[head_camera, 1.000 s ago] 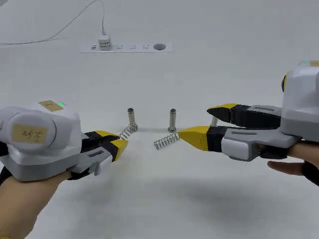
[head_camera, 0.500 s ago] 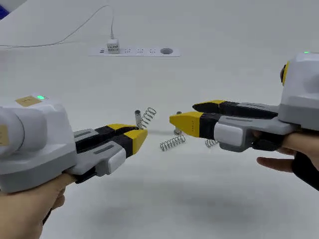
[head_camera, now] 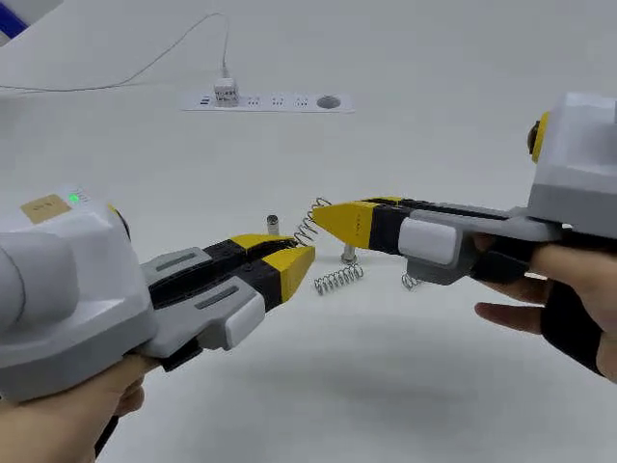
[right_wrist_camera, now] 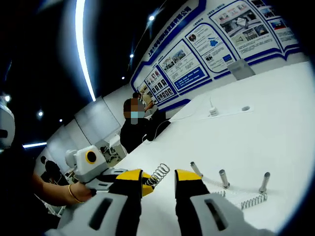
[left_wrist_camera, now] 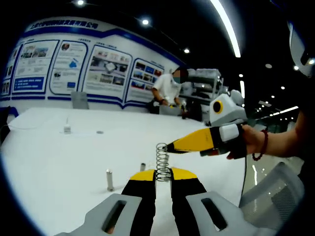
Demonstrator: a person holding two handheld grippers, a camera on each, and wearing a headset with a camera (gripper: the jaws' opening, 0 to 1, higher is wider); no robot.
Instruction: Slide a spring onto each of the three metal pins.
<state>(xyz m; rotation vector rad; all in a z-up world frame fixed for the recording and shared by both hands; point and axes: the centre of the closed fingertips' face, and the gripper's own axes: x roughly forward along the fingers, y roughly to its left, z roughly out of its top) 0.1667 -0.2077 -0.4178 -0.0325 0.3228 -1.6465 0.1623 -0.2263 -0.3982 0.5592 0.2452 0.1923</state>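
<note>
Head view: the left gripper (head_camera: pixel 289 262), a grey-and-white plastic shell with black jaws tipped in yellow, is clenching the lower end of a wire coil spring (head_camera: pixel 308 224), which is sticking up off the white worktop (head_camera: pixel 434 386). The right gripper (head_camera: pixel 328 217) is reaching in from the right, its yellow wedge sitting just beside the spring's top coils. Two short, round metal pins (head_camera: pixel 273 223) (head_camera: pixel 349 255) are standing behind the jaws. Two loose springs (head_camera: pixel 339 278) (head_camera: pixel 410 282) are lying flat, the second partly hidden under the right gripper. A white power strip (head_camera: pixel 265 100) is lying at the far side with a plug (head_camera: pixel 227 94) in it. A tan label is showing on the left gripper's body, its writing too blurred to read.

Left gripper view: the yellow tips are pinching the spring (left_wrist_camera: pixel 162 160), which is rising upright from between them. The right gripper's point is meeting the top coil; whether it is touching, I cannot tell. Two pins (left_wrist_camera: pixel 109 179) (left_wrist_camera: pixel 142 167) are standing upright on the worktop. Blue-and-white wall panels (left_wrist_camera: pixel 74 69) are carrying text too small to read.

Right gripper view: its own jaws are standing parted, gripping nothing, with the spring (right_wrist_camera: pixel 158 174) slanting across the gap beyond them. Three pins (right_wrist_camera: pixel 196 169) (right_wrist_camera: pixel 224 178) (right_wrist_camera: pixel 265 182) are standing in a row, one loose spring (right_wrist_camera: pixel 253 200) lying just beside the rightmost.
</note>
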